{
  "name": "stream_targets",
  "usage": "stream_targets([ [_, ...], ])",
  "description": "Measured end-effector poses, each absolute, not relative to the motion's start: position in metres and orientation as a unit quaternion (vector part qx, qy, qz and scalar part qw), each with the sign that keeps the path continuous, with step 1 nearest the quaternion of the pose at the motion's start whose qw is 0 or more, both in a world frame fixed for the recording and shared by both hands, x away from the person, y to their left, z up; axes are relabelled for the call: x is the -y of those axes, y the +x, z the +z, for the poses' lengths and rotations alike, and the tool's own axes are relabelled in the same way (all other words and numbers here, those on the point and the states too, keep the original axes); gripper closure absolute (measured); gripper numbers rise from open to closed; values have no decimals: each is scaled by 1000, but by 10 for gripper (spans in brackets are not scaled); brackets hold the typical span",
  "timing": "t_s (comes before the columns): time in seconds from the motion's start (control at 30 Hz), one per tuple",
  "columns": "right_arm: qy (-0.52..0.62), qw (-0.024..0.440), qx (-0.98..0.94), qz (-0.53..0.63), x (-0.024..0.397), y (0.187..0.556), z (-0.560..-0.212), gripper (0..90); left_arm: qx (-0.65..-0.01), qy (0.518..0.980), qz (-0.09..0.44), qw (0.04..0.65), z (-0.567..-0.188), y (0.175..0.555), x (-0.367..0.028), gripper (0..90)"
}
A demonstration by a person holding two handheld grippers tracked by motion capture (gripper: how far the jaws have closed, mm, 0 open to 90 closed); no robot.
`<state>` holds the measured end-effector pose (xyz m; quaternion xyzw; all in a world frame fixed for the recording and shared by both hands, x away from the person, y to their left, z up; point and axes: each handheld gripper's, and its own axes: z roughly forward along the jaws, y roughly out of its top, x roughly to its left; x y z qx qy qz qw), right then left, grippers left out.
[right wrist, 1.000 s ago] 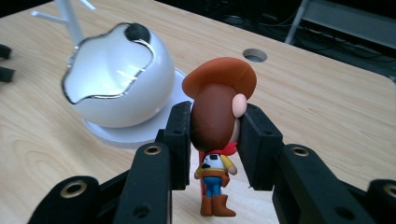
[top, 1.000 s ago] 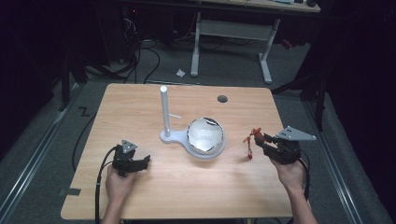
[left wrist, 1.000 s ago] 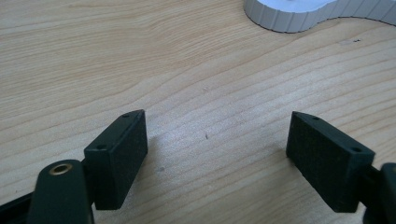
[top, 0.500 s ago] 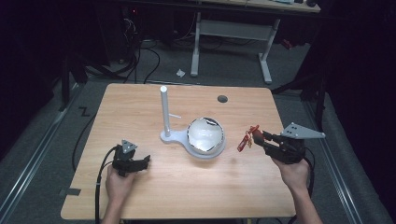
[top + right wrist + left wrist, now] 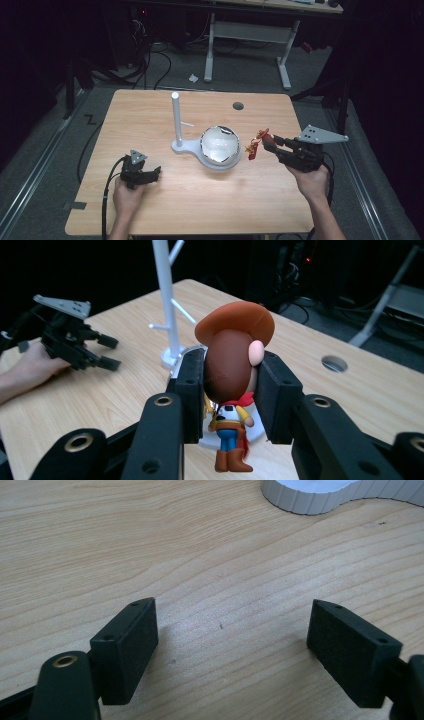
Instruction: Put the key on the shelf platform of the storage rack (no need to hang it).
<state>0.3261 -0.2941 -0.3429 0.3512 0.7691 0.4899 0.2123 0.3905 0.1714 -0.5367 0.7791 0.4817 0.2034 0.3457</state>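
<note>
- Whereas one second ago the cowboy figurine (image 5: 231, 385) was held upright near the bench (image 5: 200, 200) surface, it is now carried higher and tipped sideways, closer to the bowl (image 5: 220, 145).
- The right gripper (image 5: 267, 143) is clamped on the figurine's head, one finger pad on each side; the hat, body and boots are left free.
- A transfer toward the bowl or the white peg stand (image 5: 176, 120) is judged to be under way; release has not yet been made.
- The left gripper (image 5: 152, 172) is unchanged in place, resting on the bench near the front edge, with its fingers (image 5: 125, 647) spread wide and nothing between them.
- Open bench is available between the bowl and the right gripper, and along the front.
- The stand's side pegs and the bowl rim are to be cleared on approach; the right bench edge lies just beside the right hand (image 5: 312, 182).
</note>
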Motion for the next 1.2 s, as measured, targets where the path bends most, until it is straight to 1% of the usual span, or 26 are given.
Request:
stream_targets([
  [0.3,322,200,-774,508,273,335,-322,671,-482,779,203,346,-537,391,-171,208],
  [0.6,309,193,-782,505,254,350,-317,671,-482,779,203,345,-537,391,-171,208],
  [0.83,313,189,-791,491,240,364,-324,670,-481,779,204,345,-537,391,-171,207],
  [1.2,320,174,-807,465,220,386,-350,670,-481,779,204,346,-537,390,-171,207],
])
